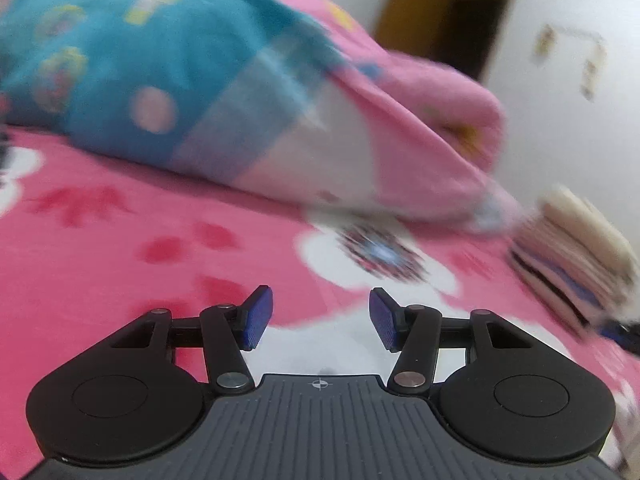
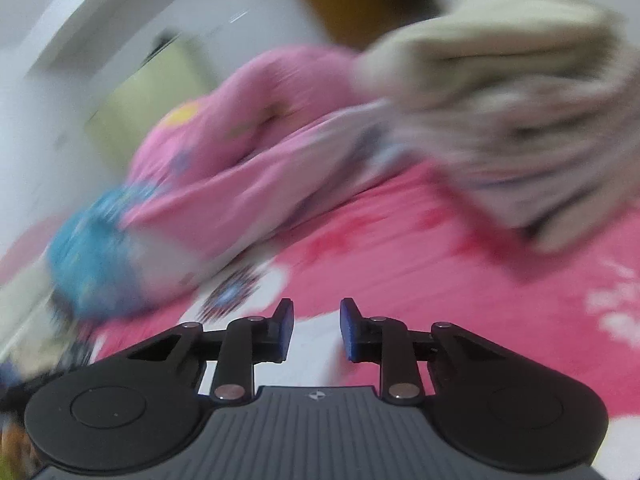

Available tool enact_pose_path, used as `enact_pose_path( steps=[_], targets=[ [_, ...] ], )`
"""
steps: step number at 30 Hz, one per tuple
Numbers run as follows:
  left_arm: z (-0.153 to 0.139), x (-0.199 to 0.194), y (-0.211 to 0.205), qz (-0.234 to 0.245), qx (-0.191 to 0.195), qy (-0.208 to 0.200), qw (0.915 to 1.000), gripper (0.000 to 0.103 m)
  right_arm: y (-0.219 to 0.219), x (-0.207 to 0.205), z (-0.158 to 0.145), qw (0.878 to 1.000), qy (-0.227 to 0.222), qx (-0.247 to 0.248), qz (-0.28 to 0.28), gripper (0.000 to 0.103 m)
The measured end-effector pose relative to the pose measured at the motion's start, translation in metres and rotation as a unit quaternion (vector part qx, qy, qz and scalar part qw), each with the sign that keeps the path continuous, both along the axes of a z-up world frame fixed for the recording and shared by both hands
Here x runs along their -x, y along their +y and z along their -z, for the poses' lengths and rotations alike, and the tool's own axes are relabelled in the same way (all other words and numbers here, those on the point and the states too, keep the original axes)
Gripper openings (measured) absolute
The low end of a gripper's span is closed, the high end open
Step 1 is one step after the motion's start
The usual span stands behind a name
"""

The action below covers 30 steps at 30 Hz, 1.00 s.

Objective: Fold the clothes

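A heap of fleece garments lies on the bed: a blue patterned piece (image 1: 132, 64) against a pink one (image 1: 432, 120). In the right wrist view the same pink garment (image 2: 248, 160) and blue piece (image 2: 96, 256) sit ahead and to the left. A stack of folded cream and beige clothes (image 2: 520, 112) rests at the upper right; the left wrist view shows that stack (image 1: 576, 256) at its right edge. My left gripper (image 1: 321, 318) hovers open over the bedspread, holding nothing. My right gripper (image 2: 316, 330) is open too, with a narrower gap and nothing between its pads. Both views are blurred by motion.
A bright pink bedspread (image 1: 100, 248) with white and red cartoon prints covers the bed. White walls and a brown door frame (image 1: 416, 12) stand behind it. A pale green cabinet (image 2: 152, 92) shows at the left of the right wrist view.
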<state>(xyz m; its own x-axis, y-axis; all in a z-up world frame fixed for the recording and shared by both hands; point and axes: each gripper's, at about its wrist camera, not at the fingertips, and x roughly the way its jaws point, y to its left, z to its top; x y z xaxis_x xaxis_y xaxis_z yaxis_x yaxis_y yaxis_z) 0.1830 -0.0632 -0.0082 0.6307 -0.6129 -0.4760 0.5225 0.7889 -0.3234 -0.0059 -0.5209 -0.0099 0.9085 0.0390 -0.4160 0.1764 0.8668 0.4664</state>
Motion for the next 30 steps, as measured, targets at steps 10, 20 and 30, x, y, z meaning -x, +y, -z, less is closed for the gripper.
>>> enact_pose_path(
  steps=[10,20,30],
  targets=[
    [0.046,-0.003,-0.062,0.018,-0.076,0.057,0.9953,0.053,-0.007,-0.050,0.059,0.995,0.089,-0.039,-0.004,0.006],
    [0.020,0.030,-0.033,0.020,-0.052,0.034,0.9979,0.057,0.008,0.067,0.015,0.994,0.010,-0.106,-0.017,0.008],
    [0.025,0.089,0.006,0.023,-0.068,0.004,0.9974,0.060,0.021,0.099,0.075,0.967,0.080,-0.240,0.035,0.003]
  ],
)
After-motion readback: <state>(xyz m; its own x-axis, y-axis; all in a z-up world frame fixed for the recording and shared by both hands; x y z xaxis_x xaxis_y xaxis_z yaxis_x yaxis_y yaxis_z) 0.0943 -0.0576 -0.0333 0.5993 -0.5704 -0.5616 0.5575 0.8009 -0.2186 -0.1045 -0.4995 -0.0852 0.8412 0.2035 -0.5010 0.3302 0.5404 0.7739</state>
